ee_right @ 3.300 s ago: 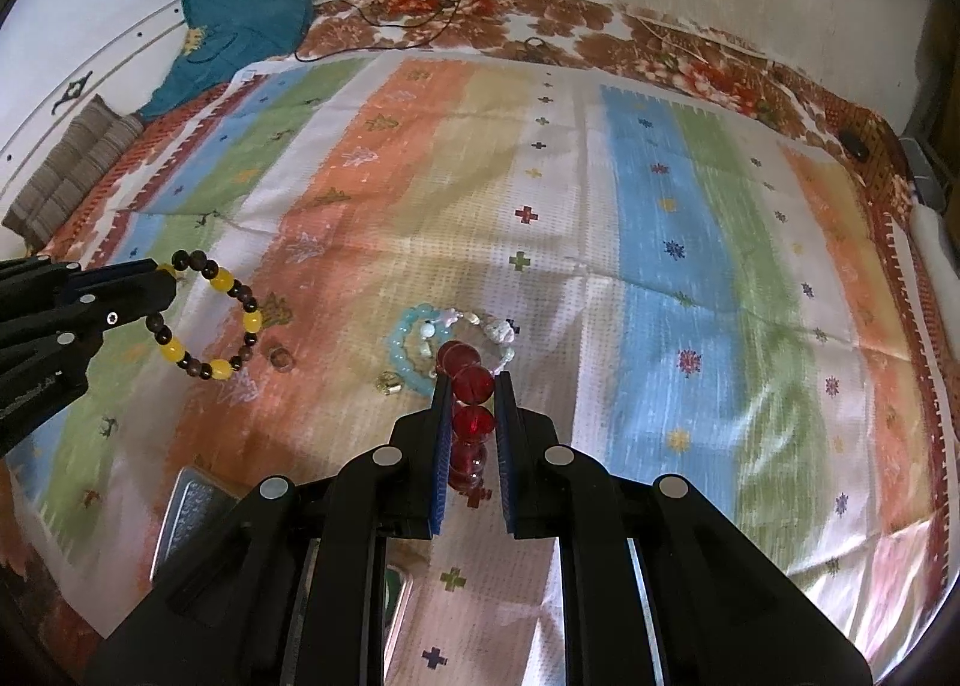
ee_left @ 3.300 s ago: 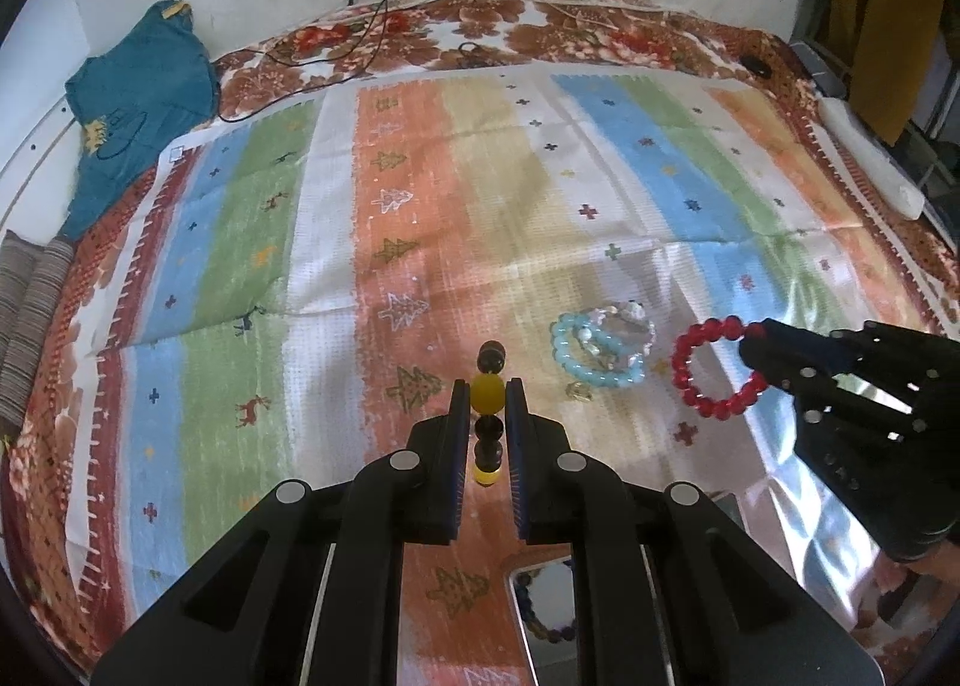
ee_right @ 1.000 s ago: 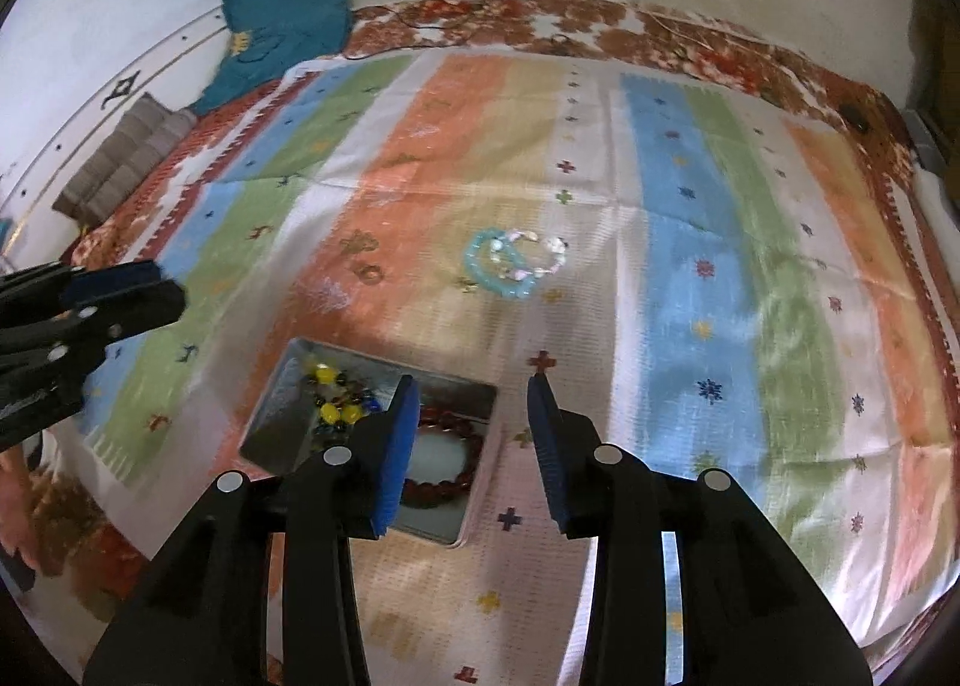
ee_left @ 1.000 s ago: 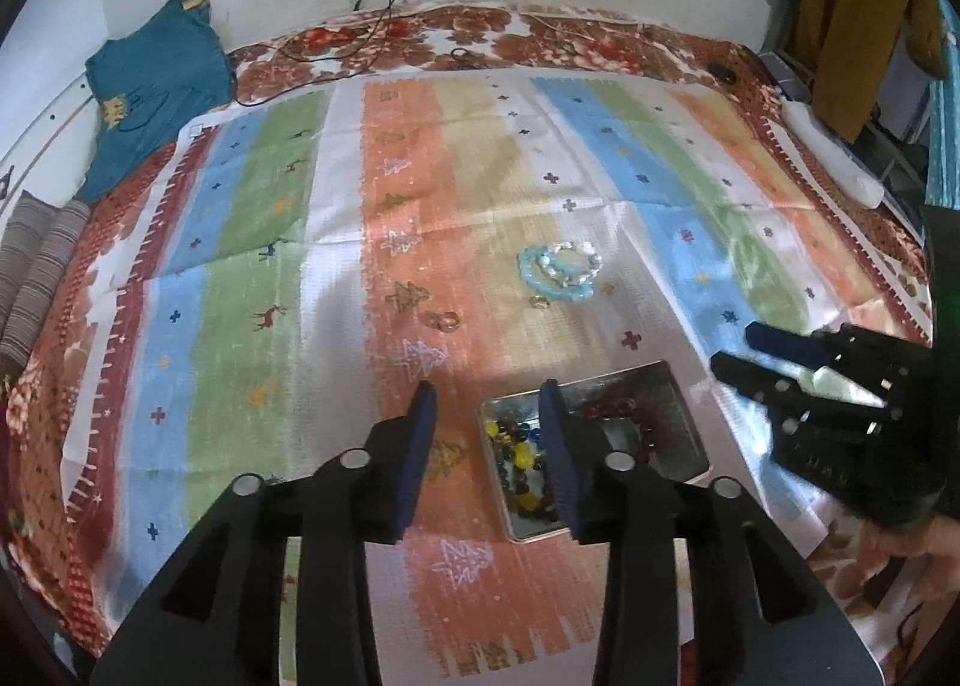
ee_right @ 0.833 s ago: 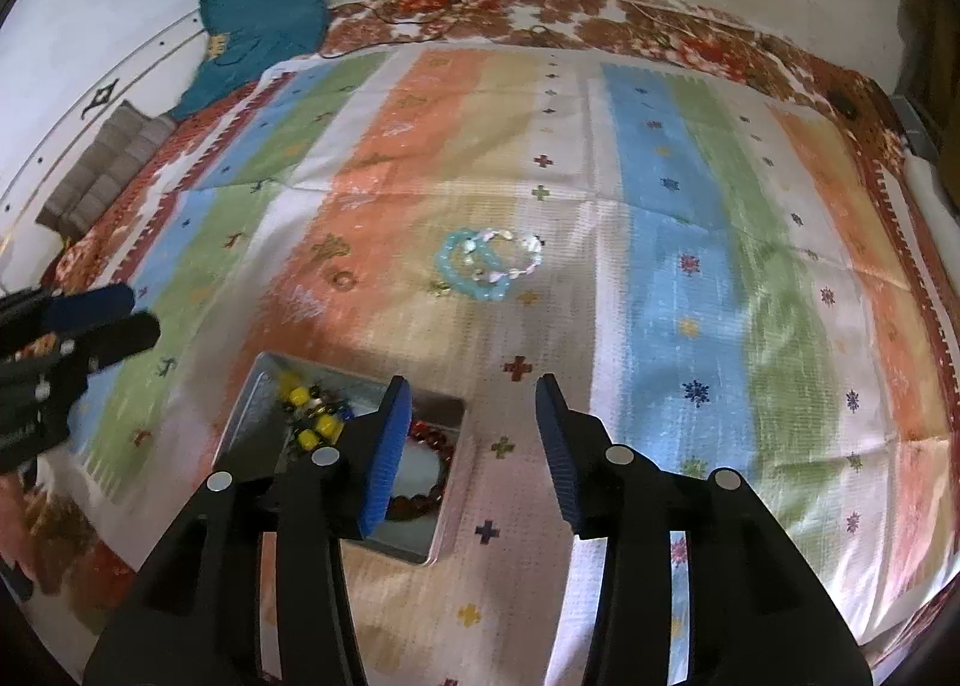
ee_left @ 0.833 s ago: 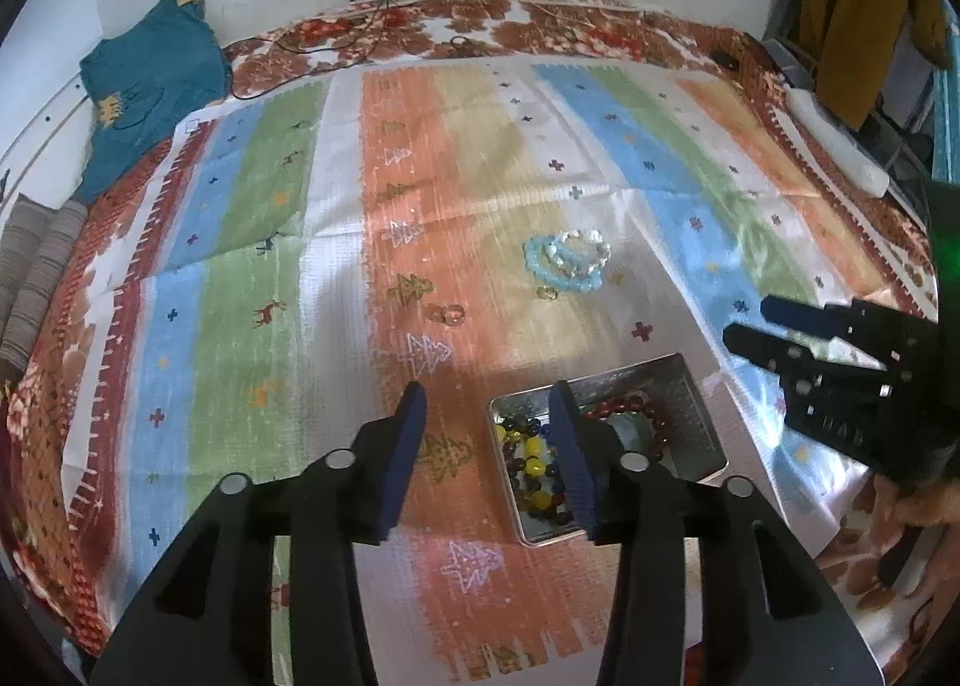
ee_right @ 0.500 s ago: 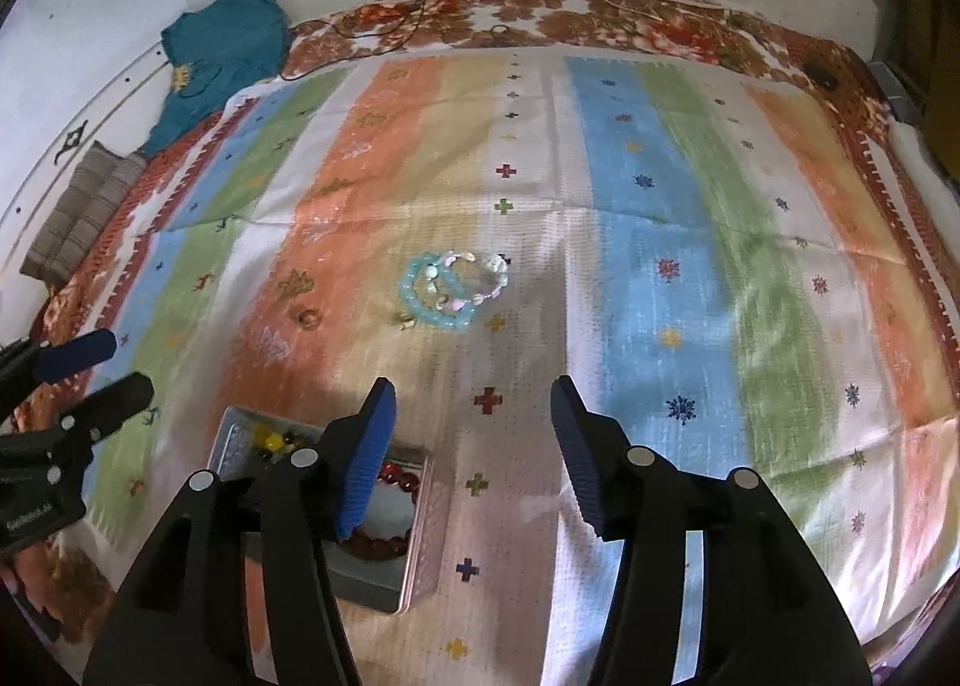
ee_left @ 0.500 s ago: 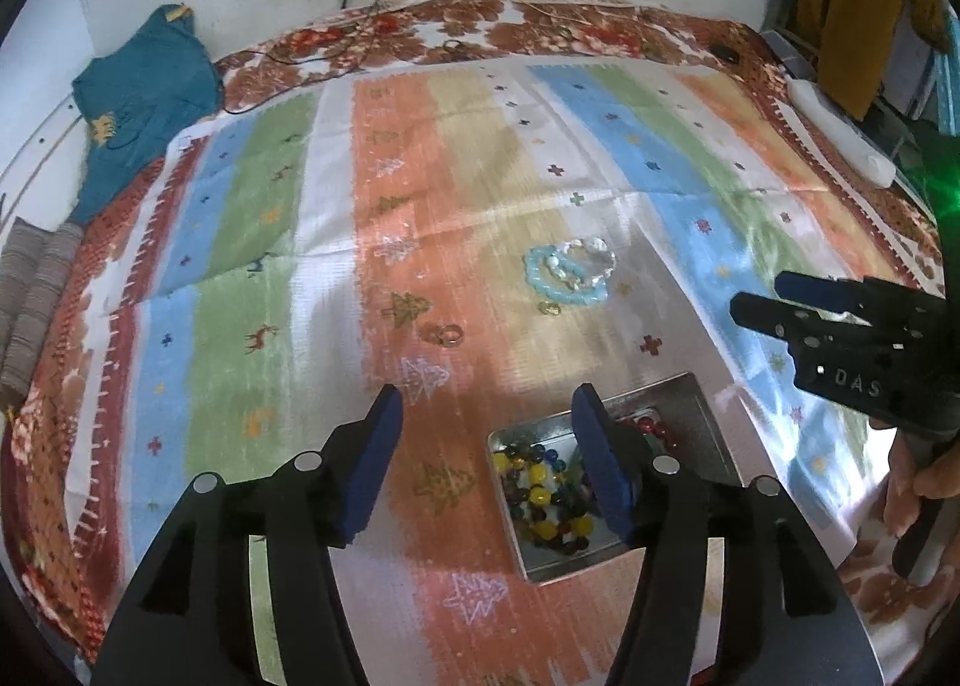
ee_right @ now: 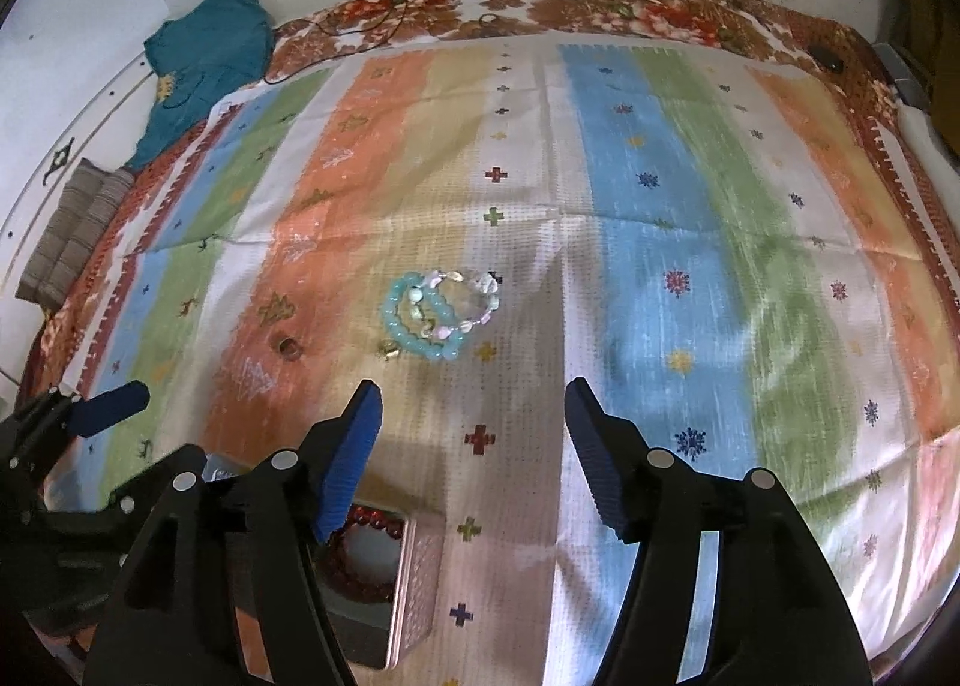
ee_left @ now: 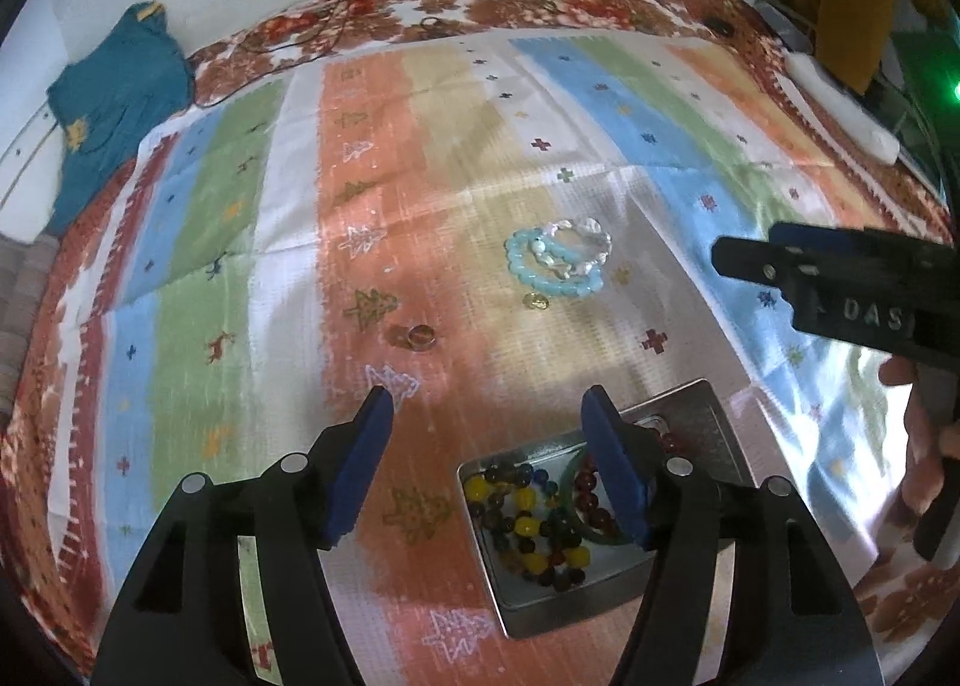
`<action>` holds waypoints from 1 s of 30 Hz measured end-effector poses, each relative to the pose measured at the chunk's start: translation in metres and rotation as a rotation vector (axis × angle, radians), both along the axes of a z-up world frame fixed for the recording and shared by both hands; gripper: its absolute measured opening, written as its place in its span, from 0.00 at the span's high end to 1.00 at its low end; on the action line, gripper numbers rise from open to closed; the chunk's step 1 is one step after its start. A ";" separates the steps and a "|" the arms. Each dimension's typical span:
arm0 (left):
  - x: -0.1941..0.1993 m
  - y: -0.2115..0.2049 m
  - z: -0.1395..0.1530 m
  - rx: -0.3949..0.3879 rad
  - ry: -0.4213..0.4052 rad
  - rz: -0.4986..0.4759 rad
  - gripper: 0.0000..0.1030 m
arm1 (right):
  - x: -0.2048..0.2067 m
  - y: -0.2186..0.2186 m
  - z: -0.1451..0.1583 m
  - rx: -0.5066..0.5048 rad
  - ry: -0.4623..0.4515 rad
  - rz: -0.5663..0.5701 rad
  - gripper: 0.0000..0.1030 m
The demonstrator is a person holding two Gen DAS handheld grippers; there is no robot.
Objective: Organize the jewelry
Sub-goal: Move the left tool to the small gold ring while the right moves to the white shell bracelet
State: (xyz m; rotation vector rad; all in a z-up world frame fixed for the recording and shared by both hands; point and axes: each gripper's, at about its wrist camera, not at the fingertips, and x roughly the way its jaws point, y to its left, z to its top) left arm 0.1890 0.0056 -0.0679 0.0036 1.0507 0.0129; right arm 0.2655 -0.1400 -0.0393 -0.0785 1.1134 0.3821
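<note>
While the left gripper (ee_left: 487,461) and right gripper (ee_right: 471,455) have just been spreading apart (nothing between either), the beaded bracelets (ee_left: 528,512) lie in the tin (ee_left: 708,434), lower right. Two pale bracelets (ee_left: 558,260) overlap mid-frame on the striped cloth (ee_left: 240,206).

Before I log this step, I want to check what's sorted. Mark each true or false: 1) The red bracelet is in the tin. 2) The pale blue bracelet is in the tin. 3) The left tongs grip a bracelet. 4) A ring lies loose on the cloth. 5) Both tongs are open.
1) True: the red bracelet lies in the tin.
2) False: the pale blue bracelet lies on the cloth, beyond the tin.
3) False: the left tongs are open and hold nothing.
4) True: a ring lies on the orange stripe.
5) True: the right tongs are open and empty too.
</note>
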 end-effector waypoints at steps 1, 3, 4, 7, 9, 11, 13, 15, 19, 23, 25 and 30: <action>0.002 -0.002 -0.002 0.006 0.002 -0.007 0.37 | 0.003 0.001 -0.002 -0.002 0.003 0.001 0.39; 0.007 -0.003 -0.005 0.012 0.004 -0.017 0.37 | 0.008 0.002 -0.006 -0.008 0.005 -0.005 0.39; 0.010 -0.004 -0.007 0.014 0.006 -0.024 0.37 | 0.010 0.003 -0.007 -0.011 0.007 -0.006 0.39; 0.017 -0.007 -0.015 0.027 0.019 -0.039 0.37 | 0.017 0.005 -0.009 -0.027 -0.001 -0.008 0.39; 0.022 -0.006 -0.020 0.035 0.032 -0.038 0.37 | 0.020 0.008 -0.009 -0.054 -0.019 -0.005 0.39; 0.026 -0.004 -0.023 0.028 0.041 -0.033 0.37 | 0.025 0.011 -0.014 -0.056 -0.004 0.002 0.39; 0.031 -0.002 -0.026 0.018 0.049 -0.032 0.37 | 0.029 0.012 -0.018 -0.061 0.002 0.001 0.39; 0.034 -0.002 -0.030 0.015 0.057 -0.039 0.37 | 0.035 0.012 -0.024 -0.053 0.020 -0.004 0.39; 0.041 -0.003 -0.037 0.030 0.060 -0.053 0.37 | 0.044 0.013 -0.034 -0.021 0.053 -0.006 0.39; 0.049 -0.003 -0.045 0.023 0.081 -0.054 0.37 | 0.050 0.019 -0.039 -0.024 0.056 -0.003 0.39; 0.052 -0.003 -0.046 0.023 0.082 -0.056 0.37 | 0.053 0.022 -0.040 -0.033 0.052 0.003 0.39; 0.061 -0.003 -0.050 0.003 0.090 -0.060 0.37 | 0.061 0.026 -0.048 -0.037 0.066 0.004 0.39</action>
